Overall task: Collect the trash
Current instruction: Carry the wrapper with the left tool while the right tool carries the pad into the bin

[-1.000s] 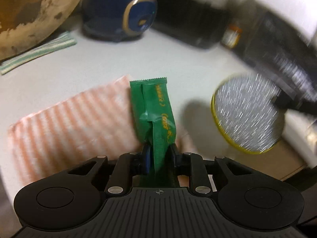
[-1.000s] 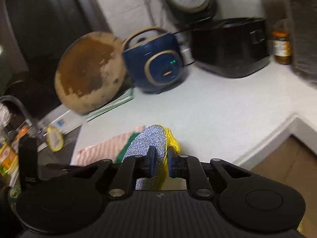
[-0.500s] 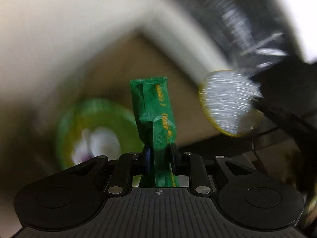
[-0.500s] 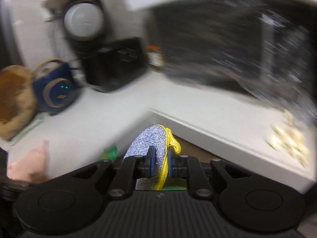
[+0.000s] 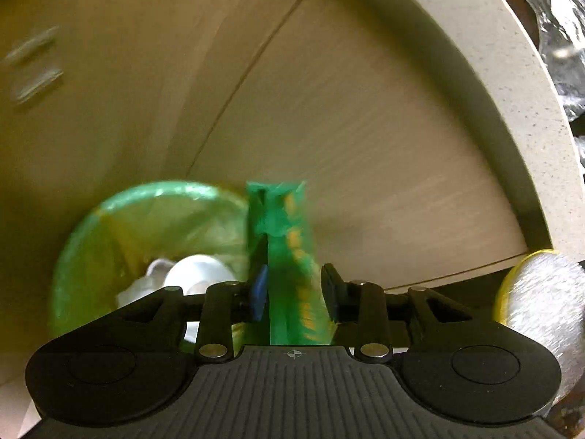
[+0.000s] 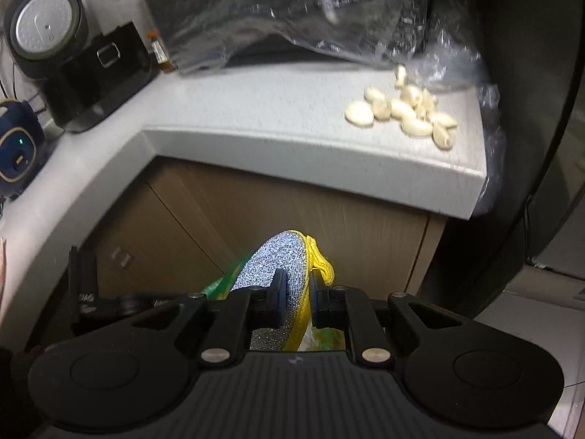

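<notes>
Now the left gripper (image 5: 292,285) points down past the front edge of the bench (image 6: 278,128), and its jaws have just been opening: they stand apart with the green wrapper (image 5: 289,252) upright between them, blurred, with a gap showing on its right side, so the pads no longer press on it. Below and left of the wrapper sits a bin (image 5: 84,241) lined with a green bag, with white crumpled trash (image 5: 190,274) inside; it stands on the floor against the tan cabinet doors (image 5: 365,153). The right gripper (image 6: 295,294) is clamped narrow on a round scrubber (image 6: 274,259), silver-faced with a yellow edge, held on edge above the same cabinet front; in the left view the scrubber shows at the far right. A bit of green shows just left of and under the scrubber in the right view. On the bench, near its right corner, lies a heap of peeled garlic cloves (image 6: 406,109) beside a crinkled clear plastic bag (image 6: 329,7). Further left along the bench stand a black appliance (image 6: 98,77) and a blue cooker (image 6: 18,150).
</notes>
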The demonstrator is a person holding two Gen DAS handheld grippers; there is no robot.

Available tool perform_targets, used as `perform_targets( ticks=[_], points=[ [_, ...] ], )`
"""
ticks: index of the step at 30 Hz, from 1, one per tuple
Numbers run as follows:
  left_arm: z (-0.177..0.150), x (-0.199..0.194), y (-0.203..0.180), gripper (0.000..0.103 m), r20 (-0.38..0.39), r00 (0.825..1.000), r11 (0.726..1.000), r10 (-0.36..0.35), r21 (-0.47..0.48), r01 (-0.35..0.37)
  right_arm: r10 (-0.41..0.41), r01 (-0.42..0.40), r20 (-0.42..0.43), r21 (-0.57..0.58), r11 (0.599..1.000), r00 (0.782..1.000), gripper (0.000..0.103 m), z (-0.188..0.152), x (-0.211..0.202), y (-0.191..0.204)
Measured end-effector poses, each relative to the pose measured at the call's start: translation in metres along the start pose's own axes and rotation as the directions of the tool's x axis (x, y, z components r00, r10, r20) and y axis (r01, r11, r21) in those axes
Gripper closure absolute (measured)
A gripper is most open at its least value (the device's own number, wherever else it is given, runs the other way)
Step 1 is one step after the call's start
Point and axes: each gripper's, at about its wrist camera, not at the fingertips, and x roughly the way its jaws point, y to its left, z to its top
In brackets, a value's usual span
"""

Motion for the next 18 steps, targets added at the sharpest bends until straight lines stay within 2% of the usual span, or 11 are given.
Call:
perform_targets(
  ticks=[4,7,11,15,18],
  points=[
    [0.003,0.003,-0.002,0.068,-0.036,0.999,1.000,-0.028,-0.003,0.028,-0.015,0.014,-0.010,-0.064,0.998,1.000,0.091,-0.003,0.013,0.008],
    [0.004,-0.007,0.003,0.068,-0.033,0.999,0.999,-0.018,-0.038,0.016,-0.011,0.008,-0.024,-0.107,0.994,1.000,0.090,-0.004,0.021,0.016],
    [0.002,-0.047,0.006,0.068,0.017,0.998,0.994,-0.058,-0.089,0.059,-0.004,-0.002,-0.041,-0.145,0.989,0.999,0.090,-0.003,0.035,0.026],
    [0.000,-0.099,0.000,0.068,0.086,0.993,0.994,-0.084,-0.067,0.090,-0.014,0.005,-0.040,-0.210,0.978,0.999,0.090,-0.001,0.053,0.042],
    [0.005,-0.141,-0.009,0.068,0.159,0.982,0.992,-0.105,-0.046,0.114,-0.040,0.027,-0.039,-0.290,0.957,0.998,0.090,-0.003,0.073,0.060]
  ],
)
